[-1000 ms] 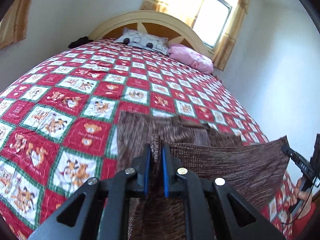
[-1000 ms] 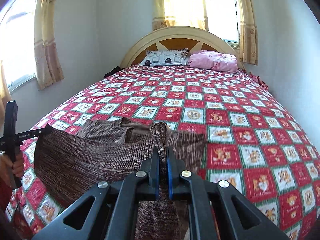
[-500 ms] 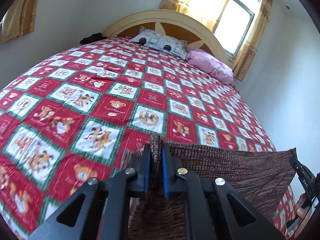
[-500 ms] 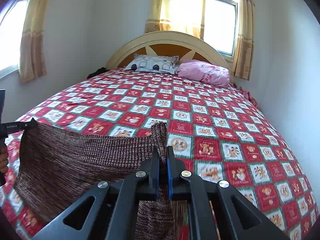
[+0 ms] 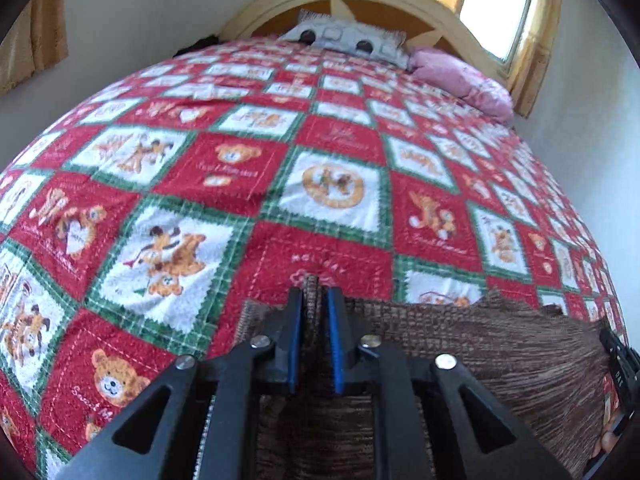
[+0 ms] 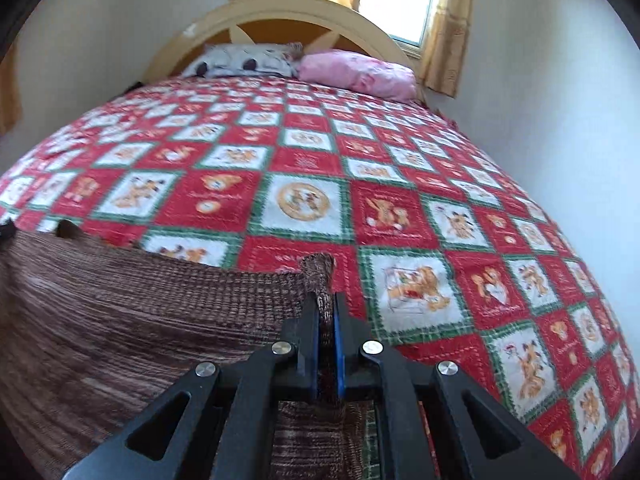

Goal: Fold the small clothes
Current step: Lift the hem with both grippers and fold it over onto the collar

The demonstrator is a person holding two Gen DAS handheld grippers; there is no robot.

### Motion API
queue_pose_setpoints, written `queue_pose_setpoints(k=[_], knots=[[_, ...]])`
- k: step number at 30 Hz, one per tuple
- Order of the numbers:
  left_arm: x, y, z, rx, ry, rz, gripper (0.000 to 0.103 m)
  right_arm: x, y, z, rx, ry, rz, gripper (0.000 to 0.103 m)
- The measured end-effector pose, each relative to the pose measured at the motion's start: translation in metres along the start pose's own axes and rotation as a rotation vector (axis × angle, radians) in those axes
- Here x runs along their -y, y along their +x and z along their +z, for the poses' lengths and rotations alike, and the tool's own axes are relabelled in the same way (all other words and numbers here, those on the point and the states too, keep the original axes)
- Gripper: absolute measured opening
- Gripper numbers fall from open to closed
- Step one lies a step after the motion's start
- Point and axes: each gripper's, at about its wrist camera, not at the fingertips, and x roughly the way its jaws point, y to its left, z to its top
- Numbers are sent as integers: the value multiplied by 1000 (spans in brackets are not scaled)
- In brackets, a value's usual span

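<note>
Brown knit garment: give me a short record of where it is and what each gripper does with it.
item: brown knit garment, top edge stretched between both grippers
under it: checked bedspread, near end
left gripper: fingers have just been opening, garment edge between them, no longer pinched
right gripper: shut on the garment's edge
at headboard: grey patterned pillow, pink pillow

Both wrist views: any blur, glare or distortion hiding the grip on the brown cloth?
Left wrist view: motion-soft, window blown out, fisheye bows the bed; brown cloth readable at the left gripper. Right wrist view: similar softness; right gripper clearly pinches cloth.
</note>
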Motion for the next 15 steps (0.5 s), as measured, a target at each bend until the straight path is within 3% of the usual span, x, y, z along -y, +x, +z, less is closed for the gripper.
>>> queue_pose_setpoints(k=[5,7,9,11,12,13,15], knots=[[1,1,2,-9,-10,26,25,-4,17,-2,-86,-30,-49,6],[1,-8,3,-8,9,36,34,-3,18,-1,-93,-33,-56,13],[-1,-26,3,4,27,37,39,9,8,1,-89,19,-1,15],[-2,-59,-3,64,71,54,57,33,-18,3,-23,134,5,15],[-2,-72,-7,84,98,67,71,50,-40,1,42,211,-10,15],[-2,-88,-15,106,126,81,77,65,-62,-4,100,271,-21,15],[-2,-109,-31,116,161,70,77,83,-95,-17,144,326,-22,15]])
